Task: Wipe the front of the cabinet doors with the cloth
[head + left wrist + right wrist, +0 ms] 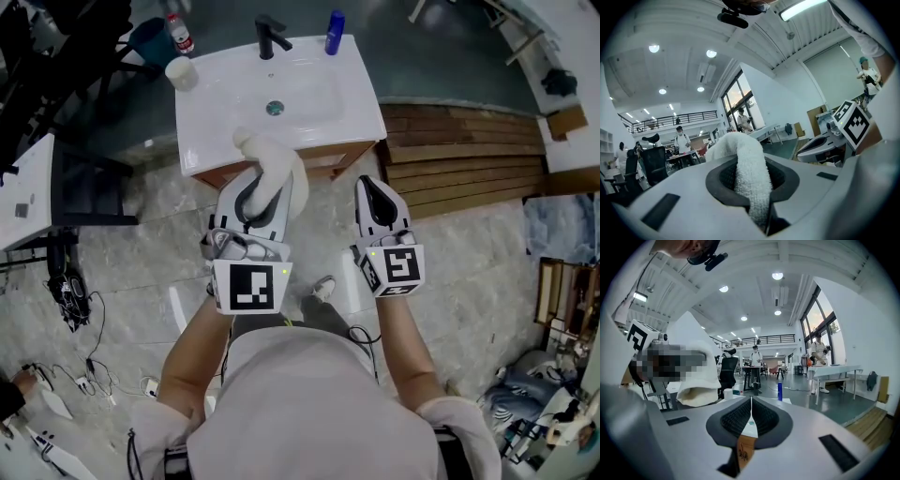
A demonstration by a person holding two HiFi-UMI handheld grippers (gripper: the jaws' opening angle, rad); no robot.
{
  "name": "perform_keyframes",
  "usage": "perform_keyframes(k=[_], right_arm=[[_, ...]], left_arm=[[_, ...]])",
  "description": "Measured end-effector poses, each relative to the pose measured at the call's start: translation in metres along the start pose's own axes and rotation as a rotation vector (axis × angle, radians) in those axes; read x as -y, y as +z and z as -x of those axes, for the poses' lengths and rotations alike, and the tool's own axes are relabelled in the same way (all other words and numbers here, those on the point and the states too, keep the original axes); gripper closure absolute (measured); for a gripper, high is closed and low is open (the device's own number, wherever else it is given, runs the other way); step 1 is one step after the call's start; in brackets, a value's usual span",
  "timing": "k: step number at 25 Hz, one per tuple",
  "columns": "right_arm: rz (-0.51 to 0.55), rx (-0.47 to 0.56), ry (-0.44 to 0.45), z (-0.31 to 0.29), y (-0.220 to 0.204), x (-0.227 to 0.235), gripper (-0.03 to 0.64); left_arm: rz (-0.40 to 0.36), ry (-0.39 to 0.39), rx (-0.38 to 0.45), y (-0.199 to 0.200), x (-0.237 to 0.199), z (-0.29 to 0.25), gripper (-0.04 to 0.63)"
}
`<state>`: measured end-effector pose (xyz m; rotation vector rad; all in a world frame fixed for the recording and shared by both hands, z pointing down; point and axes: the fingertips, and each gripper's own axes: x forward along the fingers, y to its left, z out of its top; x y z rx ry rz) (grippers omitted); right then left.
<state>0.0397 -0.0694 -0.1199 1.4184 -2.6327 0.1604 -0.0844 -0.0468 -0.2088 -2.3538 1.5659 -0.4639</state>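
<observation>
The person's pale shirt (pixel 300 394) fills the 6 o'clock edge of the head view, and both forearms reach from it toward 12 o'clock. The left tongs (pixel 253 192) are clamped on a white fluffy terry cloth (pixel 274 161). In the left gripper view this cloth (pixel 751 161) runs as a thick rolled band between the pads and bends over beyond the tips. The right tongs (pixel 378 195) are pressed together and hold nothing.

The free end of the cloth sits at 12 o'clock of the left tongs, over the front rim of the white ceramic worktop with a sunken basin (pixel 361 108). Below that rim only a thin strip of the brown wooden cabinet (pixel 328 161) shows, so the door fronts themselves I cannot judge.

I think the main risk is the grip. The cloth is held as a narrow roll, so a firm rub may pull it out, or only a small patch may touch the wood. The hard tips could also knock the doors if the cloth folds away.
</observation>
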Motion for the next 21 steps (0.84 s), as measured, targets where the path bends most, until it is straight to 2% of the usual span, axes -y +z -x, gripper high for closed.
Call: perform_keyframes(k=[21], right_arm=[[0.003, 0.006, -0.01, 0.01, 0.001, -0.02, 0.58]], left_arm=[[0.003, 0.016, 0.004, -0.002, -0.007, 0.024, 0.523]])
